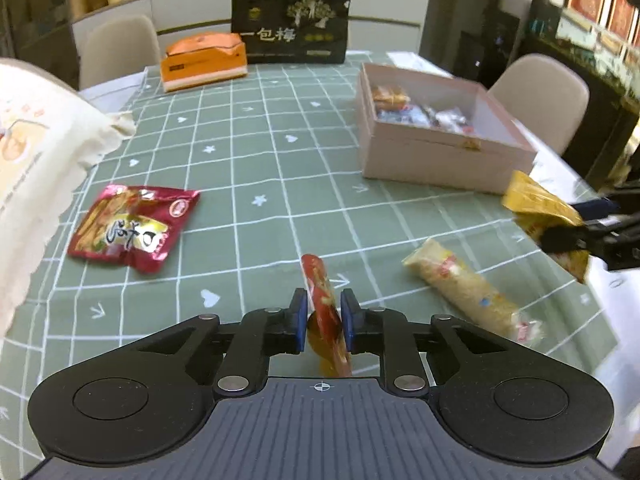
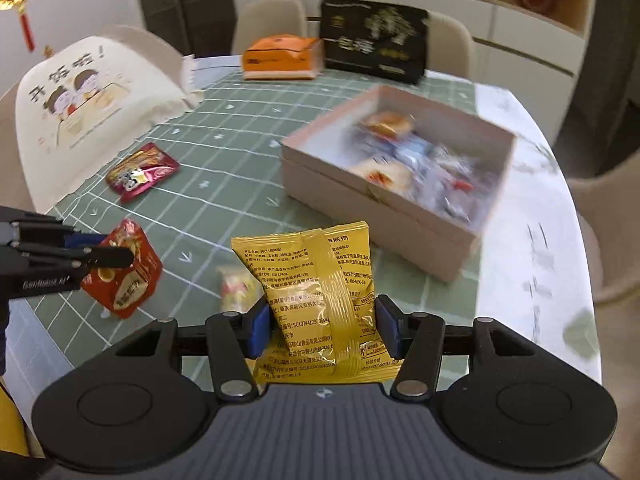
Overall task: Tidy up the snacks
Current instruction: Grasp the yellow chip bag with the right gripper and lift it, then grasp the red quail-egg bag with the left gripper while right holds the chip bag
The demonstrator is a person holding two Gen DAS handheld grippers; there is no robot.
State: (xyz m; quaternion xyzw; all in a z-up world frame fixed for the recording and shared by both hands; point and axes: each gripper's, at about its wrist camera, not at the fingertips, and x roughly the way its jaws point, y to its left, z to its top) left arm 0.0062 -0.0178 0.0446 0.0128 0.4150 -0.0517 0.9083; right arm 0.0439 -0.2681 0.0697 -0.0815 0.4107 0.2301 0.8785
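Red and shiny, a small flat snack packet (image 1: 326, 312) sits edge-on between the blue pads of my left gripper (image 1: 324, 316), and the pads squeeze it tight. It hangs up off the green checked tablecloth (image 1: 260, 160). My right gripper (image 2: 324, 326) grips a yellow crinkly snack packet (image 2: 316, 288) with small print on its back, and holds it in the air near the pink open box (image 2: 384, 208). That box already has a jumble of wrapped snacks inside, too blurry to tell apart. Two snacks lie on the cloth: a dark red foil packet (image 1: 132, 226) over on the left, and a long pale roll in clear wrap (image 1: 472, 292) between my two grippers. Far back stand an orange carton (image 1: 204, 62) and a black bag with gold print (image 1: 290, 28).
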